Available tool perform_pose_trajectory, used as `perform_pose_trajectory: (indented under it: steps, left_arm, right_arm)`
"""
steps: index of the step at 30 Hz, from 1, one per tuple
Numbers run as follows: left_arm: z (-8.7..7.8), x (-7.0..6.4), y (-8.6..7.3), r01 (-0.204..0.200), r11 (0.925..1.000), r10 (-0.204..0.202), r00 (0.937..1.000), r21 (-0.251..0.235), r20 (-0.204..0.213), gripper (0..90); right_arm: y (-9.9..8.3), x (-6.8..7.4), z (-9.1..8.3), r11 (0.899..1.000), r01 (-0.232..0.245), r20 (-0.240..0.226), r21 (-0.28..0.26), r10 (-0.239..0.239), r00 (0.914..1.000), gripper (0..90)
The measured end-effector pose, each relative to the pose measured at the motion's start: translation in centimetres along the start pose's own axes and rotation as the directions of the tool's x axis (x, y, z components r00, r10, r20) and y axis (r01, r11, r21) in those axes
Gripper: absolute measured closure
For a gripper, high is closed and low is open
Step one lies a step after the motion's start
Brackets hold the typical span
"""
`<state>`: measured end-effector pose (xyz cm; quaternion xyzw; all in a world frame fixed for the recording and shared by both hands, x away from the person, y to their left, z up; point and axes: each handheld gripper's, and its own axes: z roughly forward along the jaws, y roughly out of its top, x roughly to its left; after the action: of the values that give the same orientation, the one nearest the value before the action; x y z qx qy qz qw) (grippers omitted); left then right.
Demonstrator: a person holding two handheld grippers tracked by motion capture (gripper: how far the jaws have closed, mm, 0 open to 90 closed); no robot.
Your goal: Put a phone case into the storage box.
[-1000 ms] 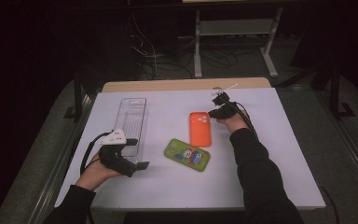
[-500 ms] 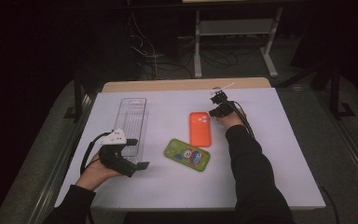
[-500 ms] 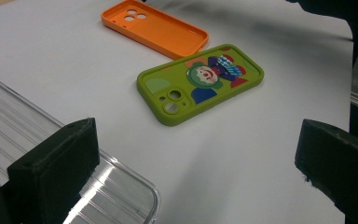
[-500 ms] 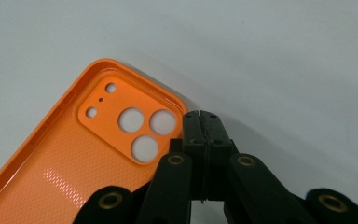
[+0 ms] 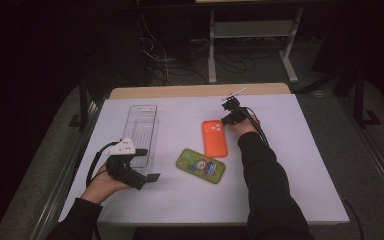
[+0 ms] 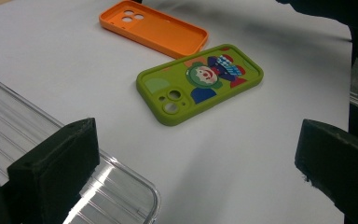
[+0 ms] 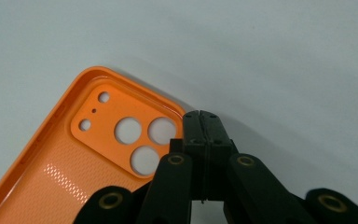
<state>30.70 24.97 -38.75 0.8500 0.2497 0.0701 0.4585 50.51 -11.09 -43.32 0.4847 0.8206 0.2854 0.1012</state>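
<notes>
While the right tongs (image 7: 200, 116) press clenched and empty against the far corner of the open orange silicone phone case (image 7: 74, 158), nothing appears lifted yet, and the left tongs (image 6: 191, 163) wait released near the clear ribbed plastic tray (image 6: 37, 140).

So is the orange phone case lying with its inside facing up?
Yes. The orange phone case lies hollow side up on the table: its raised rim and inner surface show, with the right gripper shut at its corner.

Right gripper (image 5: 228, 113) beside orange case (image 5: 215, 138).

Orange case (image 7: 65, 163) partly behind jaws
</notes>
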Motion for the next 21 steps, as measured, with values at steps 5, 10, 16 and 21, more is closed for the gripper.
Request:
perform_pose_trajectory:
  steps: [5,10,16,21]
  left_arm:
    - [0.0,0.0,0.0,0.003,1.0,-0.003,1.0,0.0,0.0,0.0]
    - [0.0,-0.1,0.0,0.006,1.0,-0.006,1.0,-0.003,0.001,0.0]
    - [-0.1,0.0,0.0,0.006,1.0,-0.006,1.0,-0.004,0.003,0.0]
    - [-0.1,0.0,0.0,0.004,1.0,-0.004,1.0,-0.004,0.005,0.0]
  right_arm:
    - [0.5,0.7,0.4,1.0,0.031,-0.015,-0.005,-0.031,0.9994,88.1]
    - [1.0,1.4,0.9,0.999,0.052,-0.035,-0.007,-0.052,0.998,88.1]
    - [1.8,2.7,1.7,0.996,0.086,-0.057,-0.005,-0.086,0.9946,88.1]
    - [2.3,3.6,2.1,0.995,0.101,-0.082,-0.005,-0.101,0.9915,88.2]
